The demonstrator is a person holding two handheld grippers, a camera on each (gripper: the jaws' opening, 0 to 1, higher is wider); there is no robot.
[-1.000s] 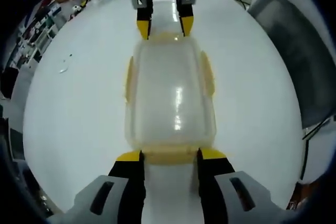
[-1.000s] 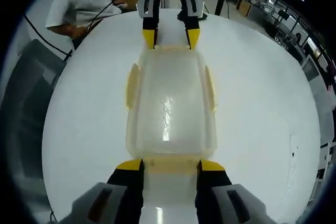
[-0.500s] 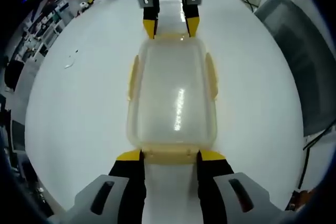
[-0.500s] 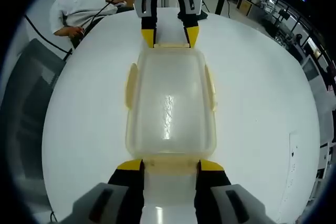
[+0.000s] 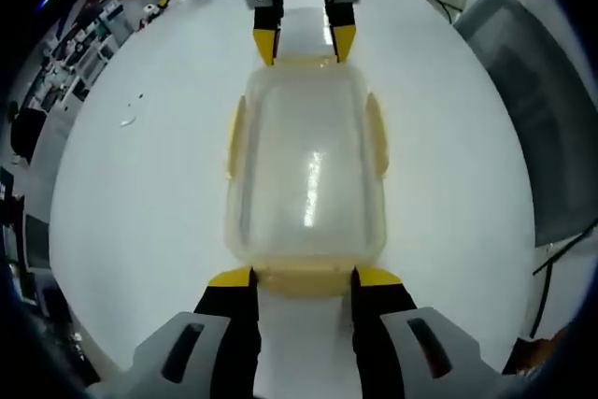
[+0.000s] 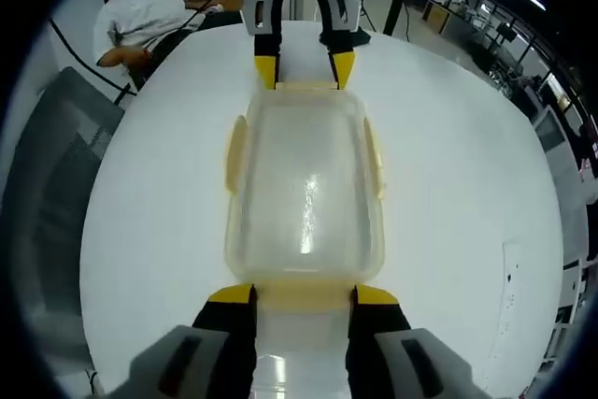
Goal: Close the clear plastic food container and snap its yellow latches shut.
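White round table point(image 5: 140, 193) carries everything, a grey chair back at 3 o'clock of the left gripper view point(image 5: 547, 109); a seated person in a white shirt point(image 6: 149, 16) sits at 11 o'clock of the right gripper view, off the table edge; clear plastic food container point(image 5: 306, 170) lies at centre of the table, lid on, long axis running 12 to 6 in both views; yellow latches on the long sides at 9 point(image 5: 235, 137) and 3 o'clock point(image 5: 376, 135) stand splayed out from the wall, not snapped down; left gripper point(image 5: 303, 277) sits at 6 o'clock of its own view, jaws set wide, yellow tips either side of the near end latch point(image 5: 301, 277), touching or just beside it, cannot tell which; right gripper point(image 6: 304, 294) likewise wide at the opposite end, seen at 12 o'clock in the left gripper view, tips flanking the far end latch point(image 5: 304, 61); small dark specks on the table at 9 o'clock point(image 5: 129, 121)
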